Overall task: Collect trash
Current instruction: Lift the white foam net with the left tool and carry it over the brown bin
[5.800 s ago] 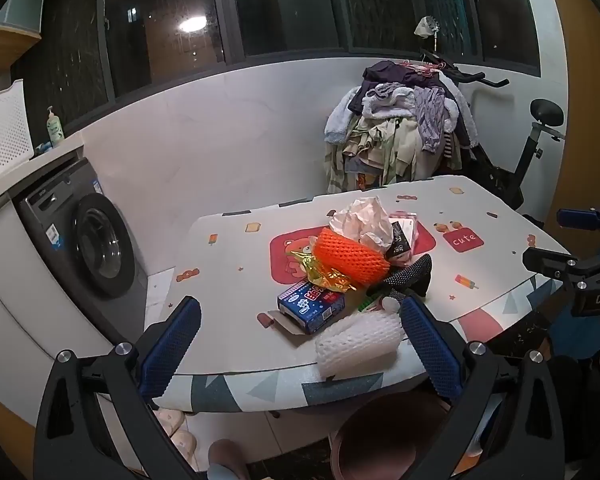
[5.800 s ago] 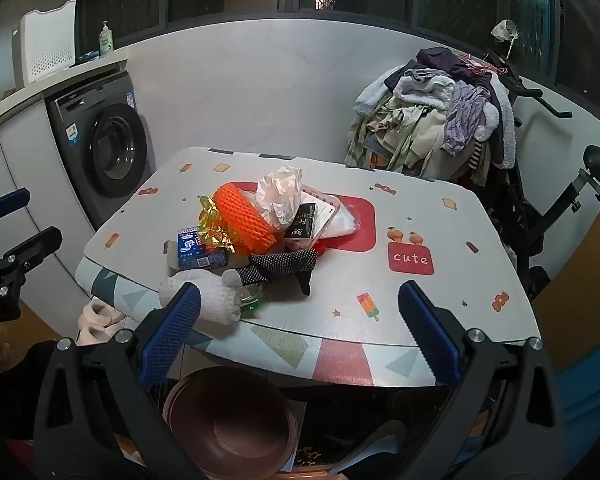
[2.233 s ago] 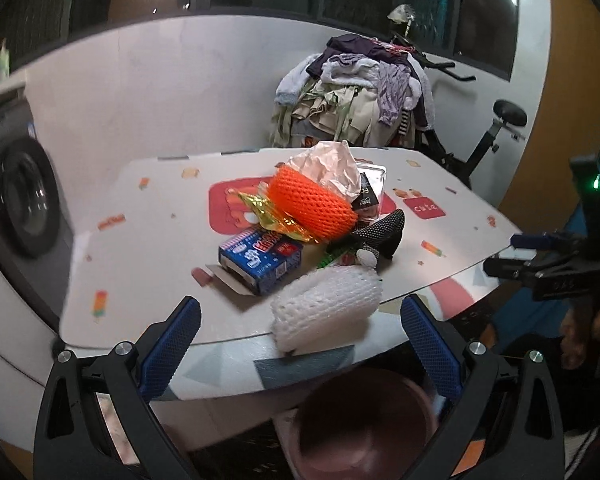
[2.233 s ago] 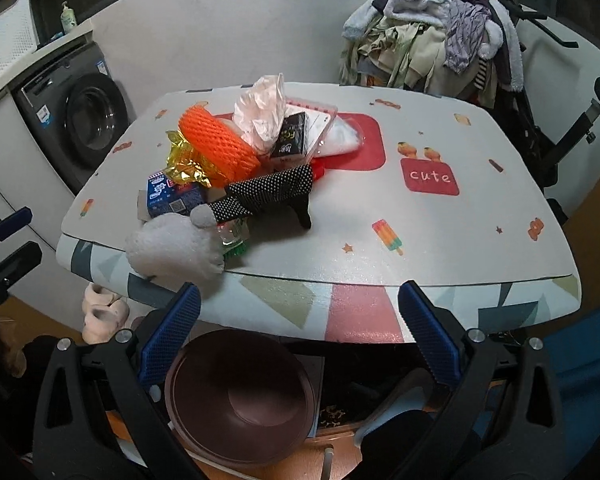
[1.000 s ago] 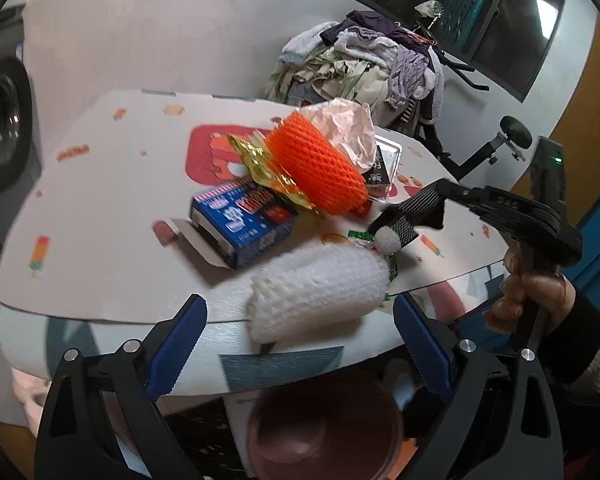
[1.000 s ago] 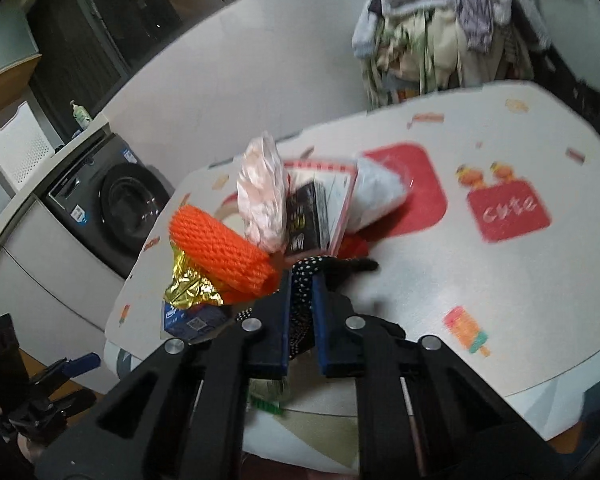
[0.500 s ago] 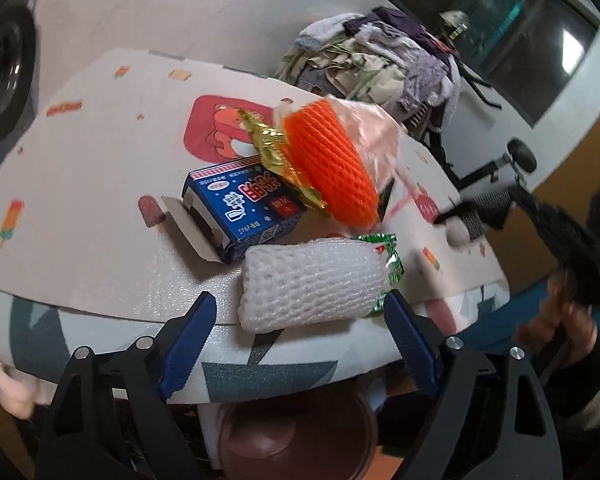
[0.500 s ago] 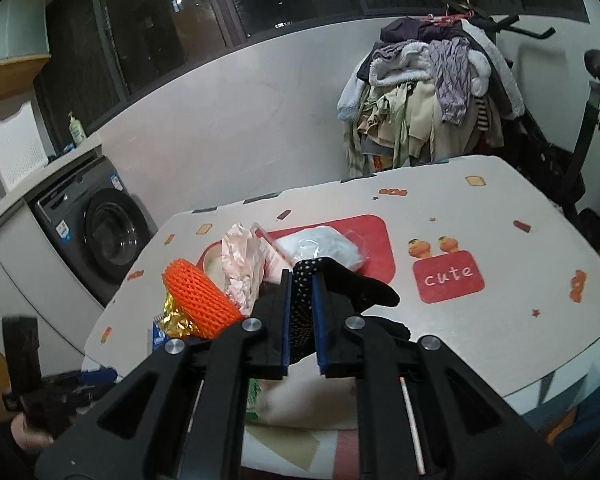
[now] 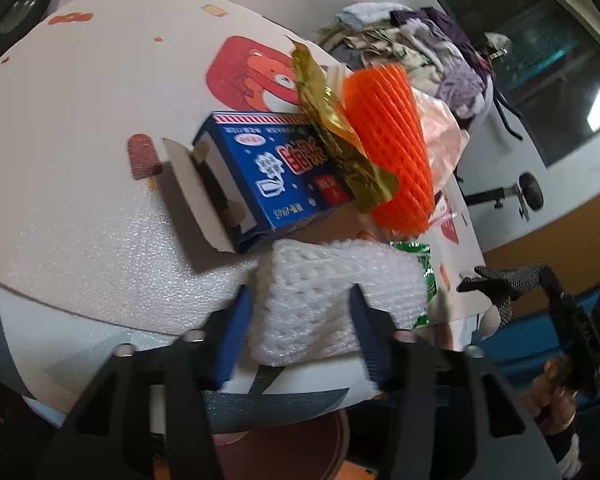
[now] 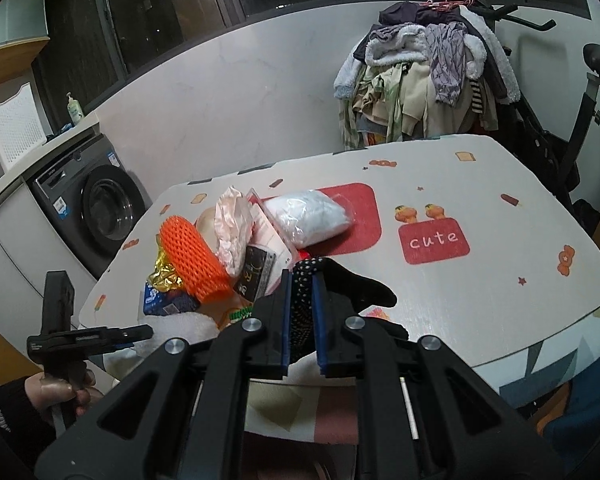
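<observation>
One white foam net sleeve (image 9: 332,296), soft and lattice-textured, lies at the near edge of the surface (image 9: 80,184), the left tongs (image 9: 300,300) closing around it. Just behind it: one blue carton (image 9: 268,172), one orange mesh sleeve (image 9: 392,144), one crinkled gold foil (image 9: 336,128). The right tongs (image 10: 302,316) are clamped on one black dotted sock (image 10: 304,280).

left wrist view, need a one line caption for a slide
Left gripper closing around a white foam net sleeve at the table edge, beside a blue carton.
</observation>
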Available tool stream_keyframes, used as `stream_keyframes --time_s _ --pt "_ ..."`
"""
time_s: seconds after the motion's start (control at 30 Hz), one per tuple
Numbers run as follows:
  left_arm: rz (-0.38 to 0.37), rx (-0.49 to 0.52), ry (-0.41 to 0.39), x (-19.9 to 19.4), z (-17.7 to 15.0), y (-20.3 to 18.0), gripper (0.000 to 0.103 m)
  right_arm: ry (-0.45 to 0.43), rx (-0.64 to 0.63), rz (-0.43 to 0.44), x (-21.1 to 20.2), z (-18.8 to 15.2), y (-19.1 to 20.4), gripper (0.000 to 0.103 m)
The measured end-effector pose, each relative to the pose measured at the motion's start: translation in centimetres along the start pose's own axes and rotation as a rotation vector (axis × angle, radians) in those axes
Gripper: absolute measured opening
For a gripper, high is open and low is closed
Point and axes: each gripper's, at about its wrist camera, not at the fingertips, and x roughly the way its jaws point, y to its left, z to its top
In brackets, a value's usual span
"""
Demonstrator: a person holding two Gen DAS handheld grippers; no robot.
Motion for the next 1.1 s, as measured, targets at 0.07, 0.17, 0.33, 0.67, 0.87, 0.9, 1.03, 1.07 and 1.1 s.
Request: stream_keyframes --time_s 0.07,0.17,0.33,0.67,0.87,0.9,1.03,1.07,1.1 --pt "0.007 0.042 0.0 -0.2 -0.1 -0.6 0.034 0.002 0.007 -0.004 -0.1 -0.1 -0.2 0.013" --pt "0.01 0.113 0.002 -0.9 -0.3 -1.6 0.023 0.003 0.013 -0.005 -0.3 -0.2 -0.3 0.013" --pt "0.002 0.204 -0.04 -3.3 0.1 -3.1 0.019 -0.011 0.007 0.001 -0.9 -0.1 0.1 0.013" --pt "0.0 0.375 -0.091 -8.9 -1.7 -6.0 0.019 -0.045 -0.012 0.019 -3.7 -0.4 1.3 0.013" --pt "0.001 0.476 -0.059 -9.9 -6.0 -7.6 0.019 -0.028 -0.03 0.036 -5.0 -2.3 2.4 0.013" --pt "-0.002 0.48 -0.051 -9.9 -6.5 -7.6 0.019 -0.02 -0.033 0.041 -5.1 -2.9 2.6 0.013" --pt "0.001 0.521 0.011 -9.0 -9.2 -7.9 0.019 0.001 -0.043 0.049 -5.5 -4.8 3.2 0.013" --pt "0.006 0.533 0.026 -8.7 -9.6 -8.0 0.019 0.008 -0.045 0.047 -5.5 -5.3 3.2 0.013" --pt "0.019 0.555 0.05 -8.1 -10.4 -8.1 0.019 0.016 -0.045 0.044 -5.5 -5.7 3.2 0.013"
